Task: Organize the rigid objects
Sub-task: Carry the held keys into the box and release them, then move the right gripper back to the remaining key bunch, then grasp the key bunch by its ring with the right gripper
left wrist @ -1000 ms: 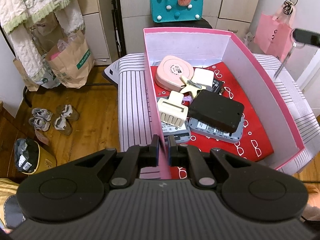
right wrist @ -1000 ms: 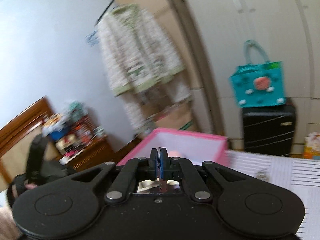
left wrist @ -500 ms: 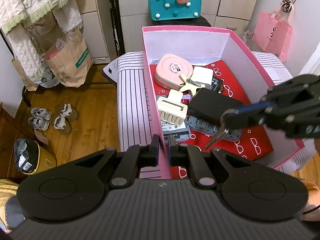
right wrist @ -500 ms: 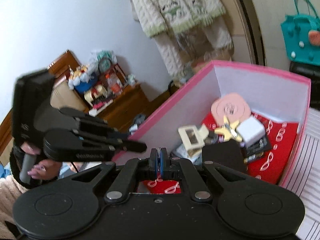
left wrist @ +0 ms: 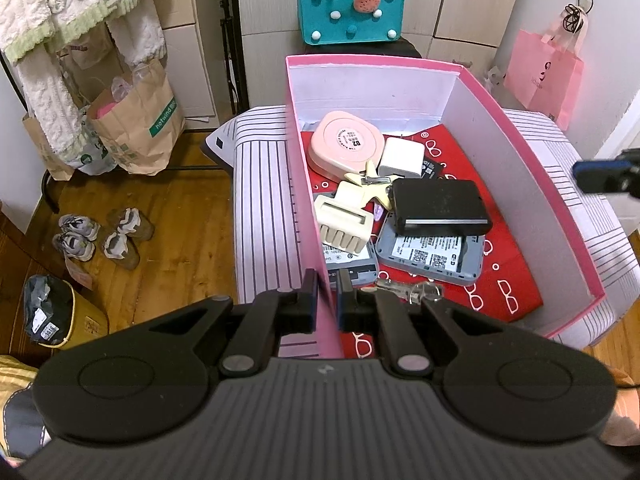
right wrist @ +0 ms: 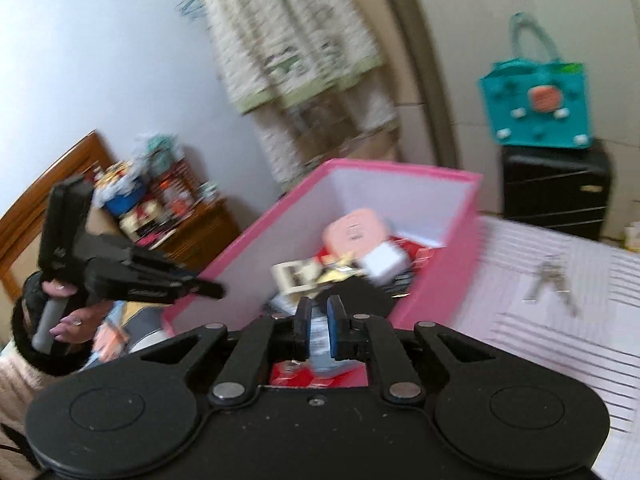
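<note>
A pink box (left wrist: 532, 168) stands on a striped cushion (left wrist: 264, 200). My left gripper (left wrist: 326, 298) is shut on the box's near left wall. Inside lie a pink round case (left wrist: 346, 146), a white charger (left wrist: 401, 157), a cream hair claw (left wrist: 344, 222), a black power bank (left wrist: 438, 206), grey devices (left wrist: 430, 256) and a bunch of keys (left wrist: 412, 290) at the front. My right gripper (right wrist: 318, 330) is open and empty above the box's near right corner; its tip shows in the left wrist view (left wrist: 604, 174). Another bunch of keys (right wrist: 550, 280) lies on the cushion right of the box.
A teal felt bag (left wrist: 350, 8) sits on a black case behind the box. A pink paper bag (left wrist: 542, 72) hangs at the right. Brown paper bags (left wrist: 132, 120), shoes (left wrist: 102, 238) and a yellow bin (left wrist: 56, 314) are on the wooden floor at left.
My right gripper opened and let go of the keys, which now lie at the front of the box. It then pulled back up and to the right. The left gripper stayed put.
</note>
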Available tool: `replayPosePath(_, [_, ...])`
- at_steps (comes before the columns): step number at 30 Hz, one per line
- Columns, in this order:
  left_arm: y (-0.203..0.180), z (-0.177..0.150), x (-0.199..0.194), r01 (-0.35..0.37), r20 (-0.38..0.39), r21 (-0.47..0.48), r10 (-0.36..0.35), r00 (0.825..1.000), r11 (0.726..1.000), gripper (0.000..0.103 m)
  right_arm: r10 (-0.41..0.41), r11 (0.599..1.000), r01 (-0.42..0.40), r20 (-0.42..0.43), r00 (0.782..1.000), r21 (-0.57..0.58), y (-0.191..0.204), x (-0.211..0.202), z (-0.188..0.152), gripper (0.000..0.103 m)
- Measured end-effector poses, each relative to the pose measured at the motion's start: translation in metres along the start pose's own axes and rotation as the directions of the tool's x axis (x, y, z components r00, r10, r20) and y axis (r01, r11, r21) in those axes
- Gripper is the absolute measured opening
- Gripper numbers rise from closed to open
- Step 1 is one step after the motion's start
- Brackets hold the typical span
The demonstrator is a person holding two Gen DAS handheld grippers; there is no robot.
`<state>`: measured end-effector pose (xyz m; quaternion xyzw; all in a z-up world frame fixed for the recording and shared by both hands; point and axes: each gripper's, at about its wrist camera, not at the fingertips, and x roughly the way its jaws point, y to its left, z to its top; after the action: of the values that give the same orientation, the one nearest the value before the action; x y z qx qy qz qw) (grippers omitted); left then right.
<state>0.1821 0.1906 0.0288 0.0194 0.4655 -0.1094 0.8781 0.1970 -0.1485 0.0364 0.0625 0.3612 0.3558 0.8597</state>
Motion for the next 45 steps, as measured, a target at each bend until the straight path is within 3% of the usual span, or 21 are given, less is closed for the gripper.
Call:
replayPosePath(5, [0.000,-0.001,0.000,0.001,0.003,-0.008,0.000,1.000,1.000,0.008,-0.174,0.985,0.173,0.023,0.984,0.026,-0.039,-0.013,-0.010,0.020])
replayPosePath(8, [-0.001,-0.002,0.000,-0.002,0.004,-0.010,0.002,1.000,1.000,0.008,-0.296,0.955,0.296,0.017,0.955,0.012,-0.065,-0.011,-0.023,0.025])
replayPosePath(13, [-0.001,-0.001,0.000,-0.003,0.004,-0.012,0.003,1.000,1.000,0.008,-0.400,0.917,0.400,-0.022,0.916,-0.002,-0.102,0.012,-0.040,0.032])
replayPosePath(20, [-0.002,-0.001,0.000,-0.011,0.000,-0.013,0.011,1.000,1.000,0.008,-0.397,0.918,0.397,-0.056,0.916,-0.014,-0.145,0.055,-0.049,0.041])
replayPosePath(26, [-0.002,0.000,0.000,-0.015,-0.004,-0.011,0.015,1.000,1.000,0.008,-0.389,0.920,0.386,-0.024,0.921,-0.072,-0.138,0.084,-0.038,0.056])
replayPosePath(29, [-0.001,0.000,0.000,-0.011,-0.001,-0.016,0.011,1.000,1.000,0.008,-0.395,0.916,0.396,0.033,0.918,-0.059,-0.140,0.098,-0.034,0.065])
replayPosePath(41, [0.000,-0.002,-0.001,-0.007,0.010,-0.016,0.007,1.000,1.000,0.008,-0.419,0.906,0.421,0.049,0.907,-0.046,-0.145,0.138,-0.001,0.068])
replayPosePath(45, [0.000,-0.003,-0.001,-0.008,0.010,-0.012,0.008,1.000,1.000,0.008,-0.439,0.896,0.443,0.077,0.895,-0.032,-0.143,0.142,-0.001,0.063])
